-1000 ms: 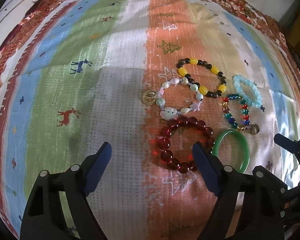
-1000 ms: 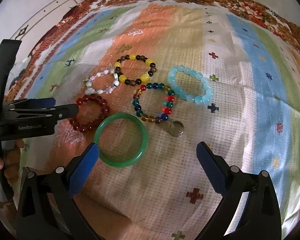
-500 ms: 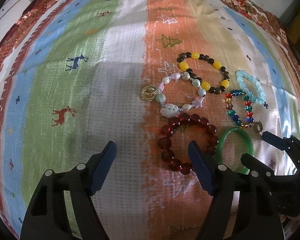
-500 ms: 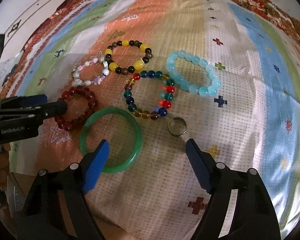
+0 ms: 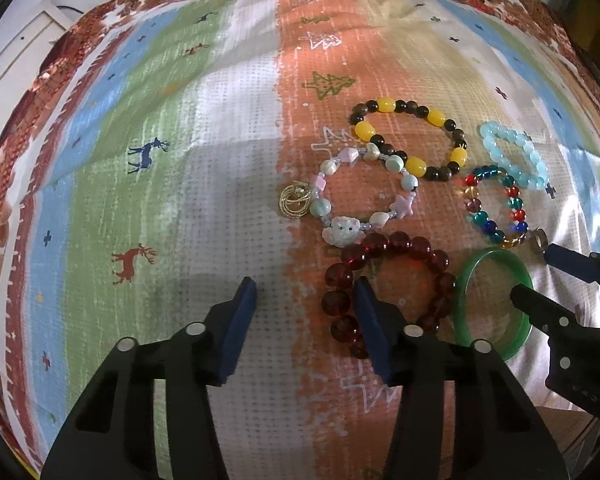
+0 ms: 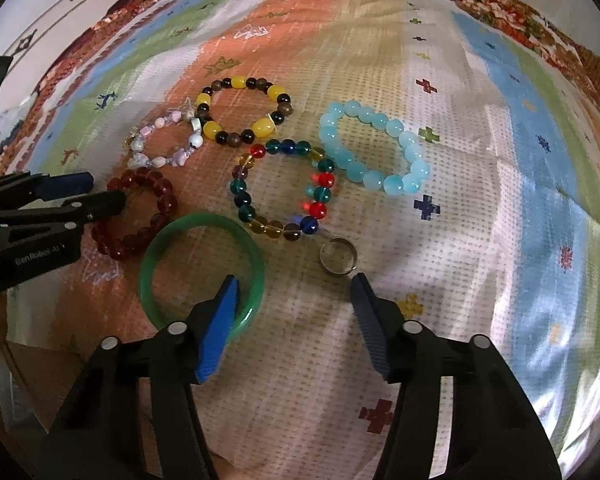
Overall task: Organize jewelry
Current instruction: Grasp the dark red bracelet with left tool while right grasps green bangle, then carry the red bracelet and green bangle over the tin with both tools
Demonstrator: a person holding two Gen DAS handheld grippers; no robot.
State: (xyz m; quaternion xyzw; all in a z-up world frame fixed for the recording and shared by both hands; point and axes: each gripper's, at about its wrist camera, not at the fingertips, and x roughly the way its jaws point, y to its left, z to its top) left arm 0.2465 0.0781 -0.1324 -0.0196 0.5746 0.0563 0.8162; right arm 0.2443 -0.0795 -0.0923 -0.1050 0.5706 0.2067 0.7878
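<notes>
On the striped cloth (image 5: pixel 180 160) my left gripper (image 5: pixel 306 296) hangs over the left side of a dark red bead bracelet (image 5: pixel 420 246). Its jaws are closing, with the bracelet's left beads between them, untouched. My right gripper (image 6: pixel 294 292) is closing too. Its left finger covers part of a green bangle (image 6: pixel 204 220), whose right rim lies between the jaws, and a silver ring (image 6: pixel 337 258) sits just beyond the tips. Each view shows the other gripper at its edge, the right gripper (image 5: pixel 540 276) and the left gripper (image 6: pixel 96 194).
Beyond lie a yellow-and-dark bead bracelet (image 5: pixel 364 130), a pastel charm bracelet (image 5: pixel 342 232) with a gold hoop charm (image 5: pixel 296 200), a multicoloured bracelet (image 6: pixel 326 179) and a pale blue one (image 6: pixel 392 184). White furniture (image 6: pixel 80 4) stands past the cloth's far left edge.
Both grippers' jaws have narrowed a good deal. The left one's right finger now overlaps the red bracelet, and the right one's left finger has come over the green bangle.
</notes>
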